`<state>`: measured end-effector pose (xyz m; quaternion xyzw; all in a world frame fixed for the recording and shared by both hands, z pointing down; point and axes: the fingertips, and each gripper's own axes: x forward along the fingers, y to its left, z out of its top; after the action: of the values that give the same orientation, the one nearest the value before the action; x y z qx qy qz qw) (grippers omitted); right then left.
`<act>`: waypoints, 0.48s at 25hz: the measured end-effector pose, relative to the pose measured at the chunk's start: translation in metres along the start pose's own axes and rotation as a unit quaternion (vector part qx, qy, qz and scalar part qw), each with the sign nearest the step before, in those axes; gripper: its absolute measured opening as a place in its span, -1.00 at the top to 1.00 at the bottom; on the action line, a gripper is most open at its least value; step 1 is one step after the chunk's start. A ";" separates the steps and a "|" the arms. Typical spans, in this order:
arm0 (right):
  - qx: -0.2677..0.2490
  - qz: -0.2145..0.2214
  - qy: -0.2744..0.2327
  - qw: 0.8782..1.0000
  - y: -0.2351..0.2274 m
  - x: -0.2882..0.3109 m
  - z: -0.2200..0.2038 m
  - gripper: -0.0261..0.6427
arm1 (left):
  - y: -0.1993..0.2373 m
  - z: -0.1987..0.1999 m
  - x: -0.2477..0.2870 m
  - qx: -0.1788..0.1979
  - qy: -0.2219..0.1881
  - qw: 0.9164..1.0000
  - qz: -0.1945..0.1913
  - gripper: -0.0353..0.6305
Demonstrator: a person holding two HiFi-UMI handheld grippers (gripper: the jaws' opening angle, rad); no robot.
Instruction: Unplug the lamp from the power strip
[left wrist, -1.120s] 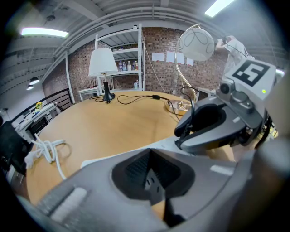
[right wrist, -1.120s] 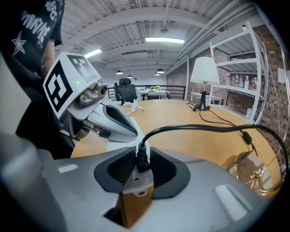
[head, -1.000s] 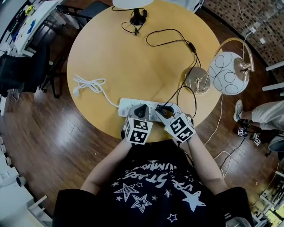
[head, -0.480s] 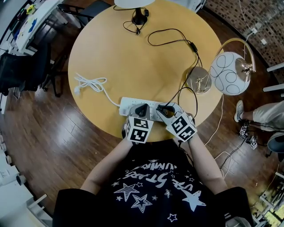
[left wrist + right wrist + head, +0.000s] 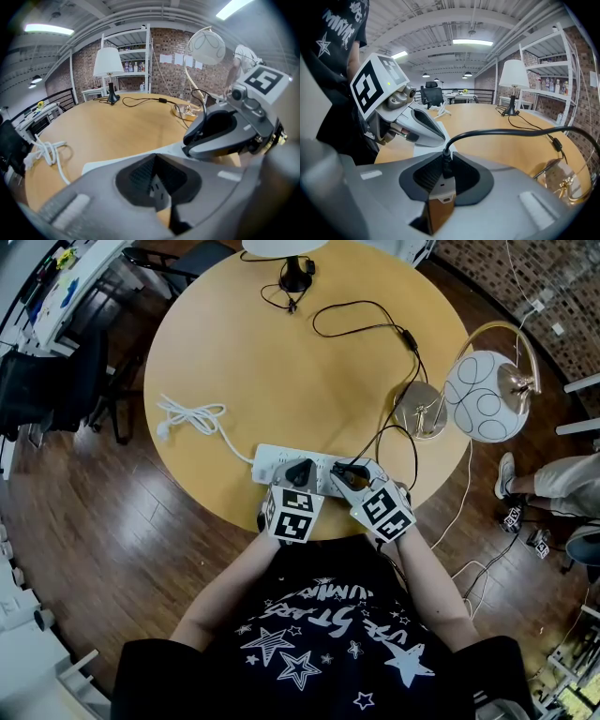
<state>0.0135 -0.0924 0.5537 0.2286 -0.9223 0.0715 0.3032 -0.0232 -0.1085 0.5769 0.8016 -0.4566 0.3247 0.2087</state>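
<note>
A white power strip [image 5: 277,462] lies near the front edge of the round wooden table [image 5: 281,362]. A black plug [image 5: 443,171] stands in it, and its black cord [image 5: 394,432] runs off to the globe-shade lamp [image 5: 489,395] at the right. My right gripper [image 5: 348,472] is shut on that plug, its pads pressing both sides of it [image 5: 443,161]. Just left of it, my left gripper [image 5: 298,472] rests on the strip [image 5: 105,163] with its jaws shut tip to tip [image 5: 155,159]. Socket holes show below the tips.
A coiled white cord [image 5: 192,418] trails left from the strip. A second lamp with a white shade [image 5: 281,247] stands at the far edge, with its own black cord. Chairs [image 5: 56,381] stand at the left. Another person's leg [image 5: 553,479] is at the right.
My right gripper's jaws have narrowed onto the plug. Both grippers otherwise stay where they were.
</note>
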 end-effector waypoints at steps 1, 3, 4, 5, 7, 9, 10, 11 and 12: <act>0.001 0.000 0.000 1.000 0.000 0.000 0.000 0.72 | 0.000 0.000 0.000 0.000 0.000 1.000 0.000 0.88; 0.004 0.000 -0.001 1.000 0.001 0.000 -0.001 0.72 | 0.000 0.000 0.000 0.000 0.000 1.000 0.000 0.88; 0.005 0.000 -0.001 1.000 0.001 0.000 -0.002 0.72 | 0.000 -0.001 0.000 0.000 0.000 1.000 0.000 0.88; 0.009 0.001 -0.004 1.000 0.002 0.000 -0.002 0.72 | 0.000 -0.001 0.000 -0.001 0.000 1.000 0.000 0.88; 0.020 0.002 -0.014 1.000 0.003 0.001 -0.002 0.72 | 0.000 -0.001 0.000 -0.001 0.000 1.000 -0.001 0.88; 0.022 0.003 -0.017 1.000 0.003 0.002 -0.003 0.72 | 0.000 -0.001 0.001 -0.002 0.000 1.000 -0.001 0.88; 0.022 0.004 -0.018 1.000 0.003 0.002 -0.003 0.72 | 0.000 -0.001 0.001 -0.002 0.000 1.000 -0.002 0.88; 0.023 0.004 -0.019 1.000 0.003 0.002 -0.002 0.72 | 0.000 -0.001 0.001 -0.003 0.000 1.000 -0.002 0.88; 0.023 0.003 -0.020 1.000 0.003 0.001 -0.002 0.72 | 0.000 -0.001 0.001 -0.004 0.000 1.000 -0.002 0.88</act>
<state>0.0122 -0.0895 0.5562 0.2338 -0.9272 0.0892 0.2786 -0.0230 -0.1086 0.5778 0.8020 -0.4561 0.3221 0.2123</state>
